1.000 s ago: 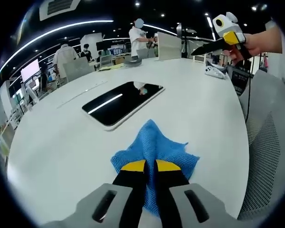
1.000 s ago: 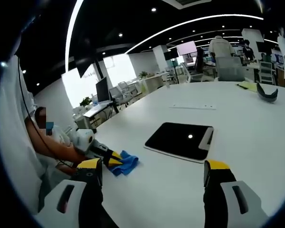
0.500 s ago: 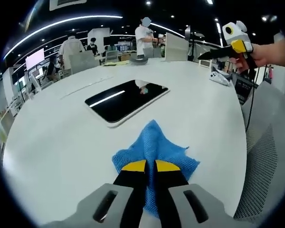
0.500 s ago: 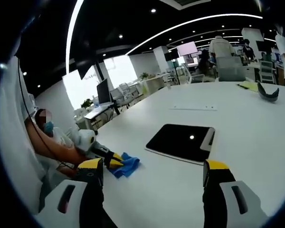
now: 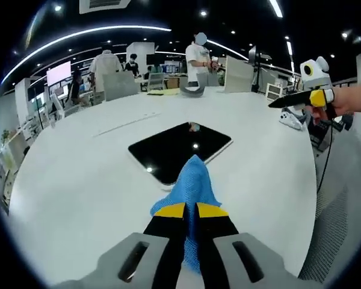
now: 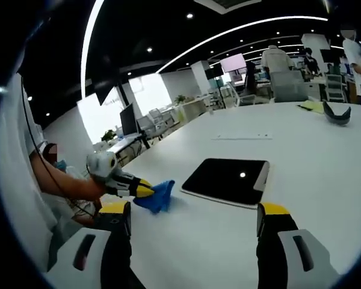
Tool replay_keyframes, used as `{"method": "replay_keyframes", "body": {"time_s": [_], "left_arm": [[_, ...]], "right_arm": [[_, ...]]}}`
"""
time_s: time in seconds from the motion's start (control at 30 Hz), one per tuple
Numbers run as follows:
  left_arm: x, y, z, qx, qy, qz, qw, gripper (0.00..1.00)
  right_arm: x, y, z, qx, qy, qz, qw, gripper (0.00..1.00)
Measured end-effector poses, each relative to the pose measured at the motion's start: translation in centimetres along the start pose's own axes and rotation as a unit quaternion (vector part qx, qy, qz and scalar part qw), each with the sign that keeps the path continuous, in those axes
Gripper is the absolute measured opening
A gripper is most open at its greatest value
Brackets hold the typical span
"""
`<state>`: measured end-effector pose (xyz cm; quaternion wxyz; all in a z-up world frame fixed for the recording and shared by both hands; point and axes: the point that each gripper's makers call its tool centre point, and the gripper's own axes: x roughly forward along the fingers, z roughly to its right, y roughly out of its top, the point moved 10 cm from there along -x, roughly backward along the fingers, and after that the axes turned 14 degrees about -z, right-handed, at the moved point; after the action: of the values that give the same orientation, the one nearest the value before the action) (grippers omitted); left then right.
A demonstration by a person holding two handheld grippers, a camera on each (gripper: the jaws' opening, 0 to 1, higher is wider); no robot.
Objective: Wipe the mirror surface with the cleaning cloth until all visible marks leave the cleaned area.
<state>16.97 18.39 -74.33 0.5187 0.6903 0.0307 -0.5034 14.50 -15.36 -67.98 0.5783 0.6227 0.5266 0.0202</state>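
A dark rectangular mirror (image 5: 179,150) (image 6: 227,179) with a pale rim lies flat on the white table (image 5: 78,186). My left gripper (image 5: 190,210) is shut on a blue cleaning cloth (image 5: 192,180), lifted off the table, its tip hanging over the mirror's near edge. In the right gripper view the left gripper (image 6: 138,189) holds the cloth (image 6: 156,194) in the air just left of the mirror. My right gripper (image 6: 189,212) is open, held above the table near the mirror; it also appears (image 5: 310,99) at the right of the left gripper view.
A long thin strip (image 5: 127,122) lies beyond the mirror. A dark curved object (image 6: 337,114) and papers sit at the table's far side. Chairs and several people stand behind. A mesh chair (image 5: 340,235) is close on the right.
My left gripper has raised the blue cloth off the table and carried it toward the mirror. The right gripper stays open, almost unmoved.
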Motion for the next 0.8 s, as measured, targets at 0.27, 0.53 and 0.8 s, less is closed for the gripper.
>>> {"method": "replay_keyframes", "body": {"time_s": [0.27, 0.53, 0.8], "left_arm": [[0.9, 2.1, -1.3, 0.005, 0.007, 0.007, 0.9999, 0.03], [3.0, 3.2, -2.3, 0.01, 0.002, -0.001, 1.0, 0.03], [4.8, 4.2, -2.9, 0.007, 0.0, -0.007, 1.0, 0.03]], "right_arm": [[-0.2, -0.3, 0.2, 0.009, -0.004, 0.003, 1.0, 0.85], [-0.3, -0.6, 0.6, 0.017, -0.01, 0.001, 0.9998, 0.85], [-0.5, -0.9, 1.1, 0.027, -0.015, -0.002, 0.9995, 0.85]]}}
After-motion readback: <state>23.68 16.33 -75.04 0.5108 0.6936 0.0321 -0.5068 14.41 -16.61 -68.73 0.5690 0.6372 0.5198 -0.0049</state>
